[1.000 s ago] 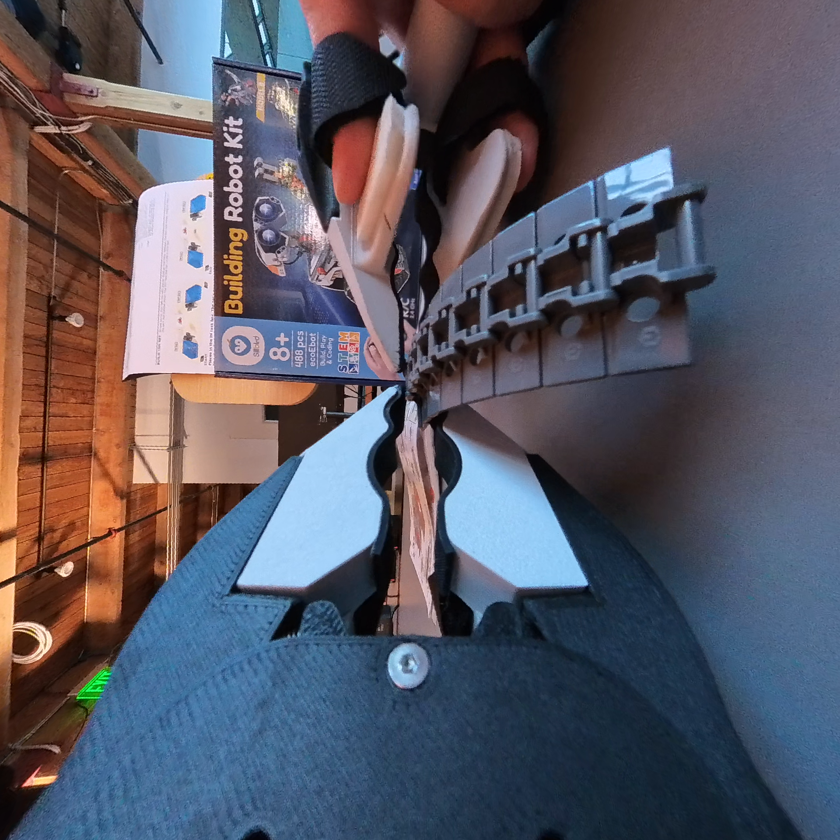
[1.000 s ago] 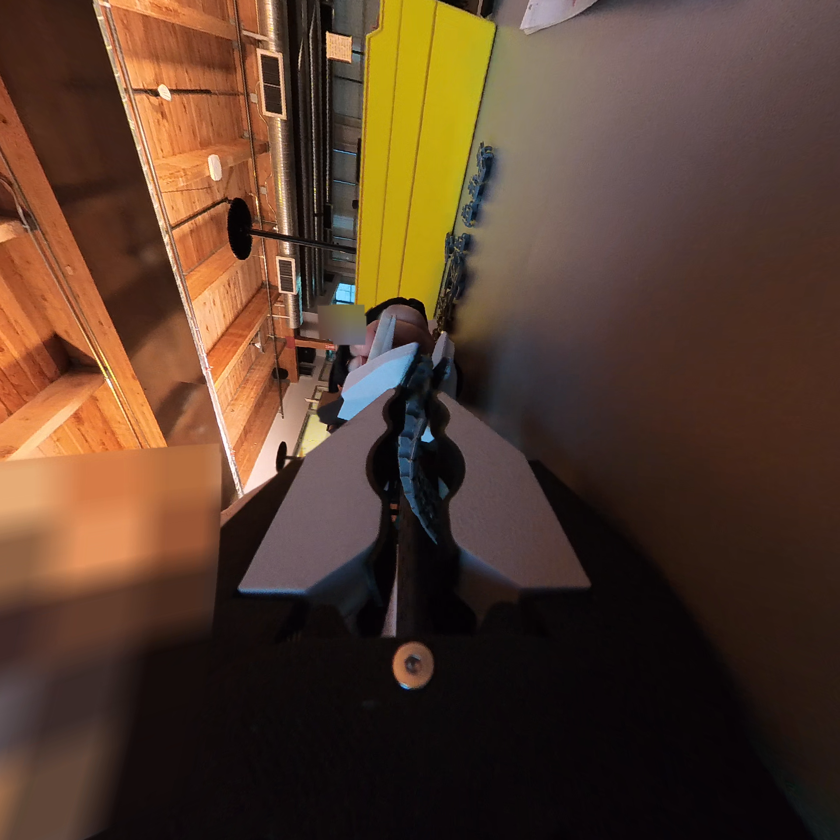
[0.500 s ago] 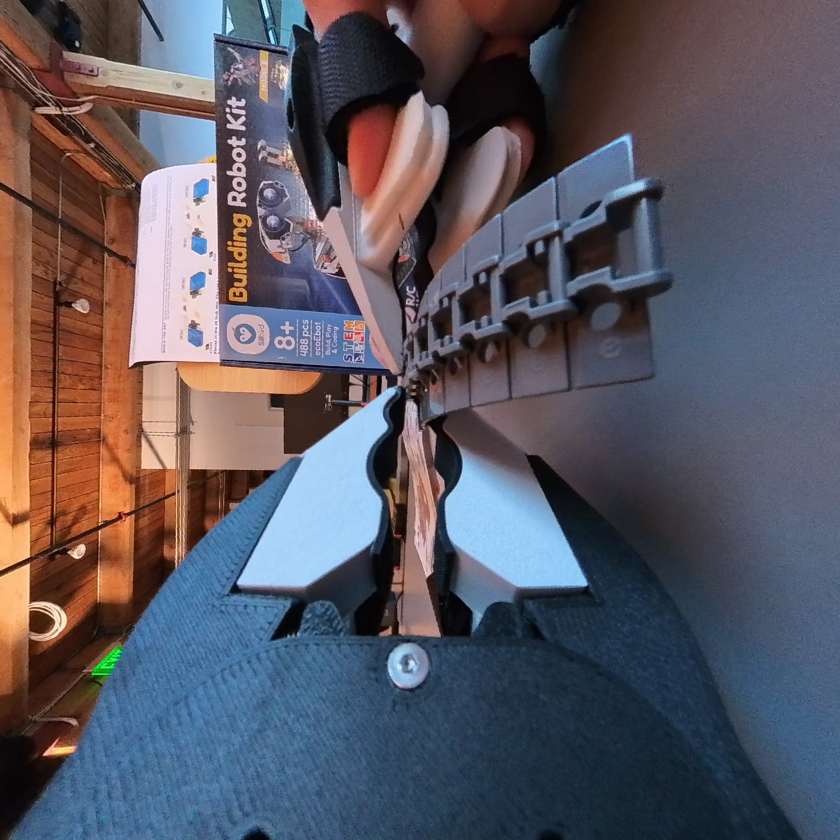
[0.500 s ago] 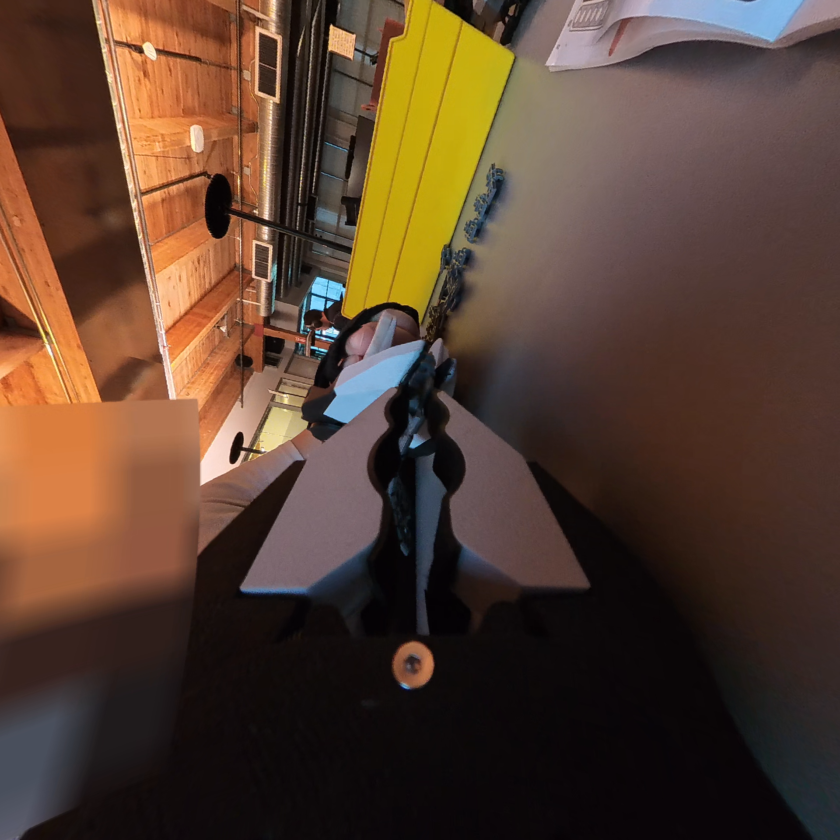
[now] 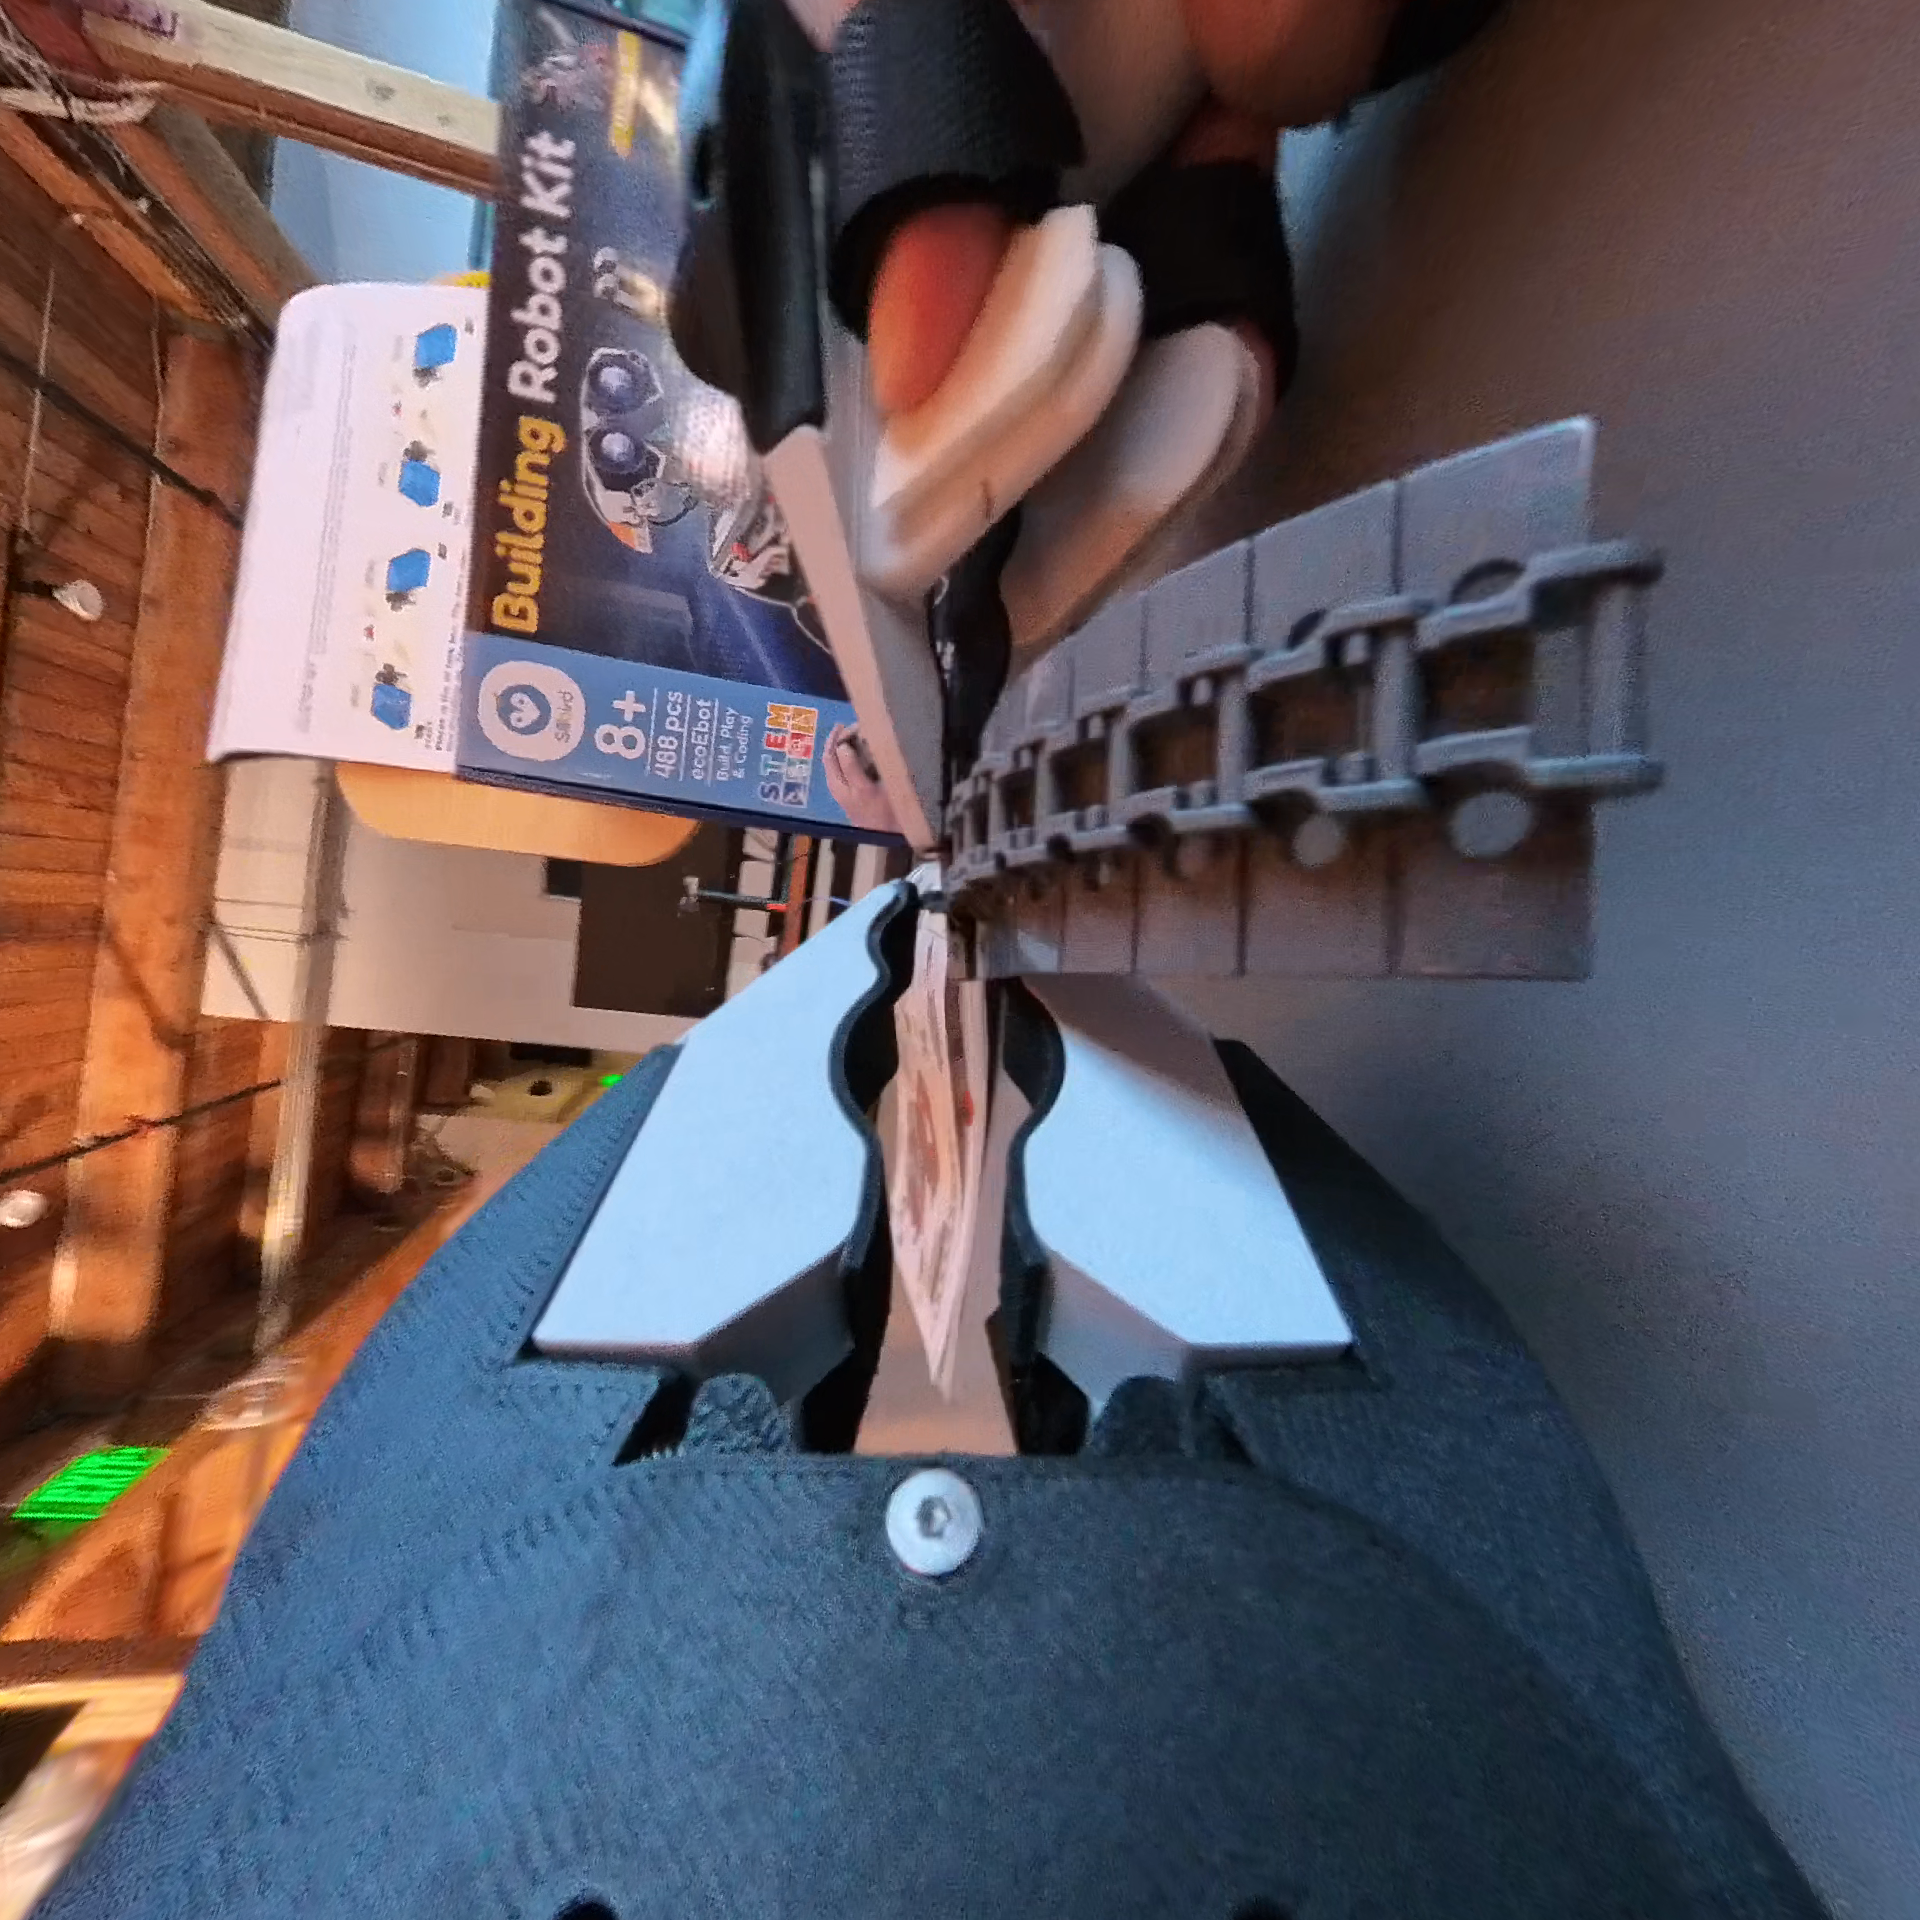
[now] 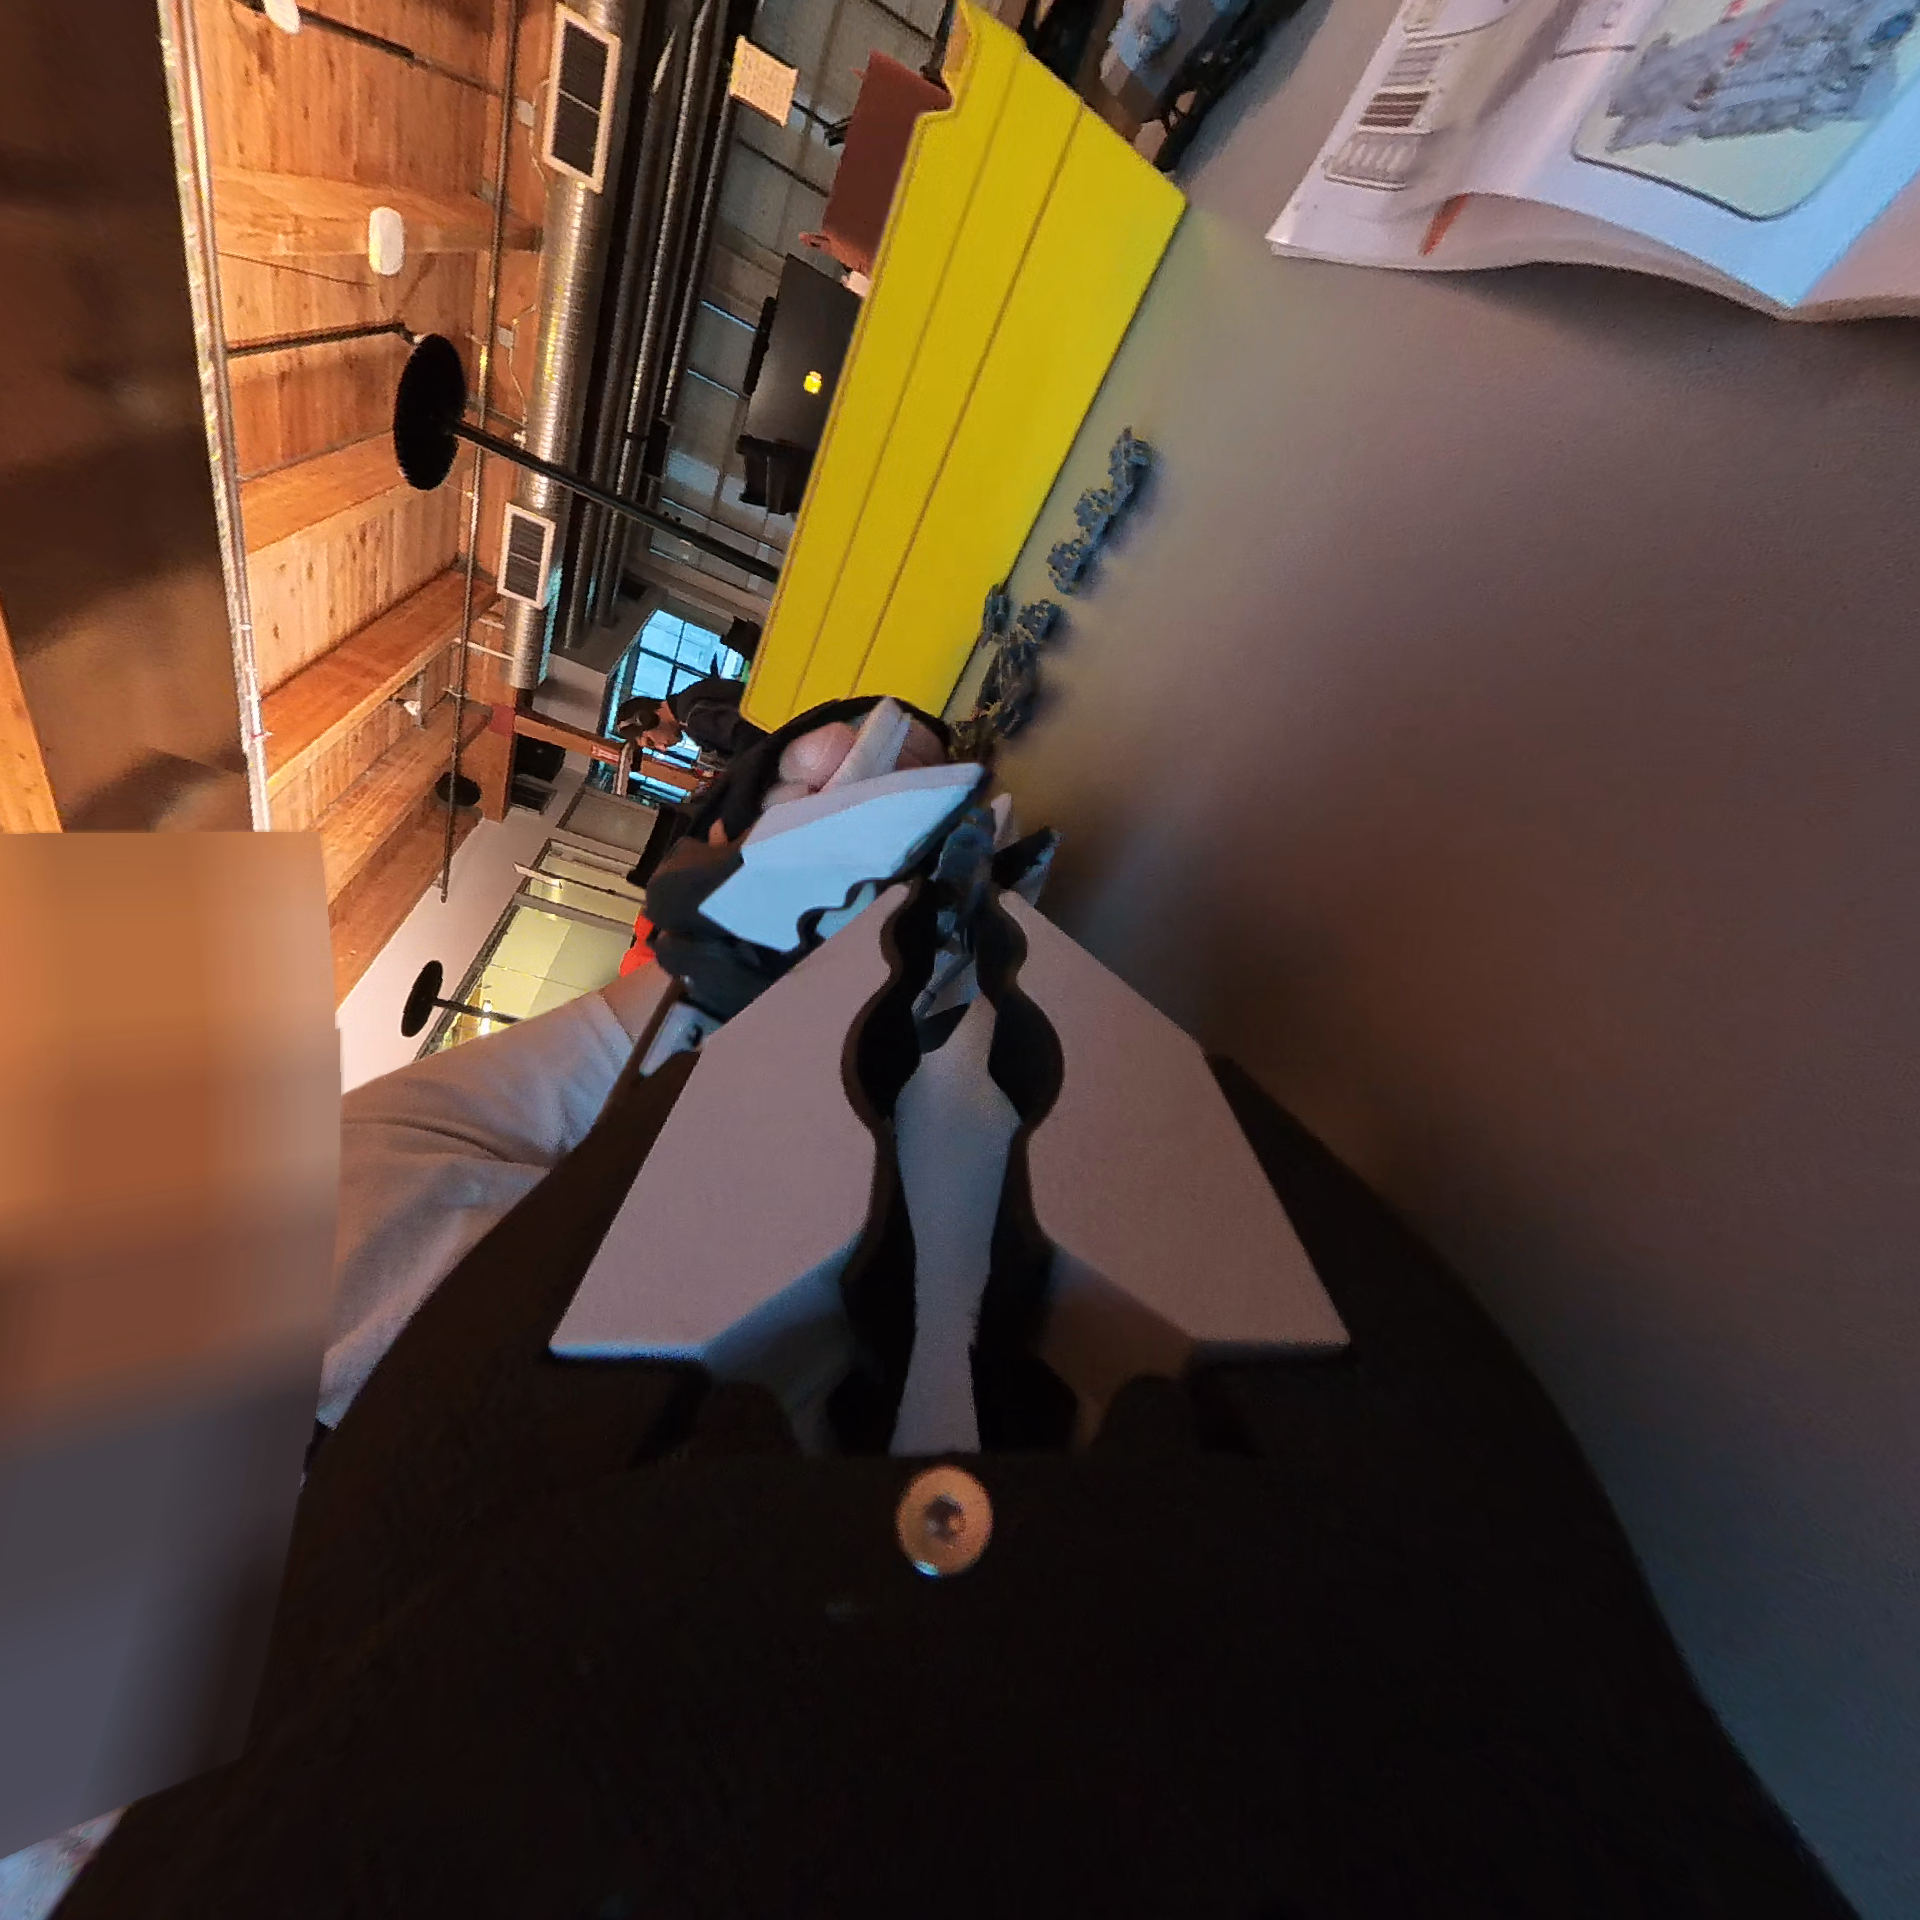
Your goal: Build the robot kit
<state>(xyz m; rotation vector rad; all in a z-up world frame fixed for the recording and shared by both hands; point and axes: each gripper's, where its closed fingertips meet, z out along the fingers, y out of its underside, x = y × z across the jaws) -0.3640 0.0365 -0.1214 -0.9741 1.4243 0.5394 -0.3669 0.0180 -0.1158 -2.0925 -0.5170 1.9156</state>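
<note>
Left claw point(image 5: 940, 904) nearly closed, tips pinching one end of a grey linked track strip point(image 5: 1299, 769) held just above the grey worktop point(image 5: 1714, 1351). Right claw point(image 6: 961, 894) meets it nose to nose, also narrowed on the strip's end, though that view is dim, so the grip is likely rather than certain. Kit box point(image 5: 623, 416) stands behind; booklet point(image 6: 1621, 135) lies far off. Judgement: keep both claws level, links untwisted, pressure steady

Grey table point(image 6: 1558, 935) with open booklet point(image 6: 1621, 156), small grey track pieces point(image 6: 1101, 509), yellow panel point(image 6: 966, 395).
</note>
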